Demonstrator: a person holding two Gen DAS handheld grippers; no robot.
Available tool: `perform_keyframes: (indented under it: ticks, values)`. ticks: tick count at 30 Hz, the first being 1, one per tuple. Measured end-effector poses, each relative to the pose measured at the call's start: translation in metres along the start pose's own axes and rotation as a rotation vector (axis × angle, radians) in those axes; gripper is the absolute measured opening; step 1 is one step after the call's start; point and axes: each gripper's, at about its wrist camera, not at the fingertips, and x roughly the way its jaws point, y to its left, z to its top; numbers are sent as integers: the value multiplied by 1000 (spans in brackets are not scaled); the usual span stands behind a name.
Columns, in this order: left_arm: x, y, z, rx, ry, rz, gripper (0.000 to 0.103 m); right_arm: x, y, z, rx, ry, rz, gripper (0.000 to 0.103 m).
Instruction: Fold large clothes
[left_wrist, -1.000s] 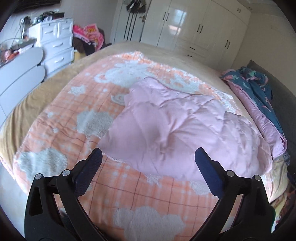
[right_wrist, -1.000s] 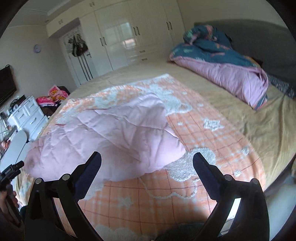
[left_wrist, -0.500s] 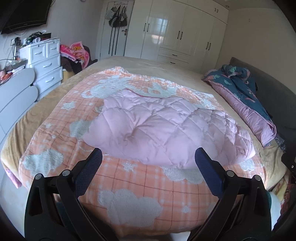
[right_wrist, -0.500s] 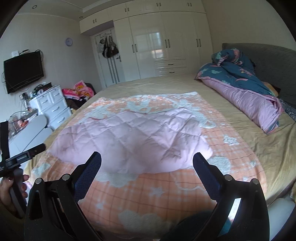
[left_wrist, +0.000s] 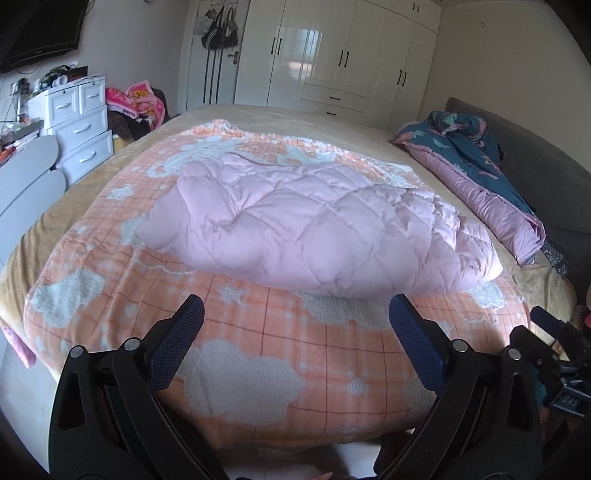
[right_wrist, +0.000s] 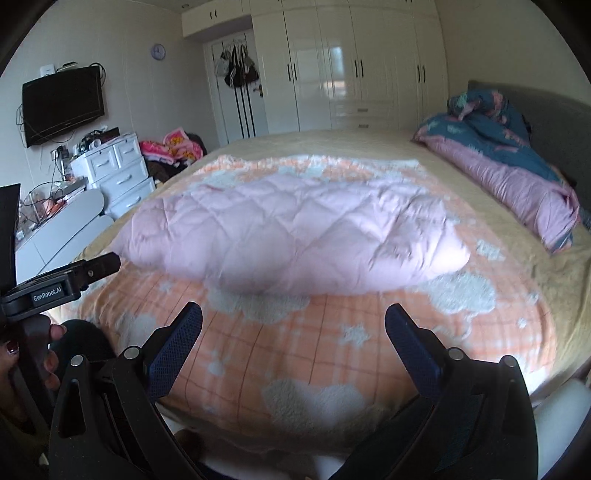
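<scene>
Now that both grippers, left (left_wrist: 293, 332) and right (right_wrist: 293, 332), have backed off with fingers apart, the puffy pink quilted jacket (left_wrist: 314, 229) sits folded on the orange plaid blanket (left_wrist: 258, 354), looking basically done.

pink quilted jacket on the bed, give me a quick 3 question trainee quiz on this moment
1. True or false: the left gripper is shut on the pink quilted jacket.
2. What does the jacket lie on? A) bare floor B) the orange checked blanket C) the white drawer unit
3. Fill in: the rolled bedding by the grey headboard is dark blue on one side and ____ on the other.

Key
1. False: both it and the right gripper hang open, short of the jacket.
2. B
3. Pink: see the blue and pink duvet.
</scene>
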Motion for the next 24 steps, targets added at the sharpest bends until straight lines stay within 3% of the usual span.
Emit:
perform_keyframes:
  ticks: [24]
  values:
    - [-4, -3, 3, 15, 1, 15, 94, -7, -3, 5, 0, -25, -16, 99]
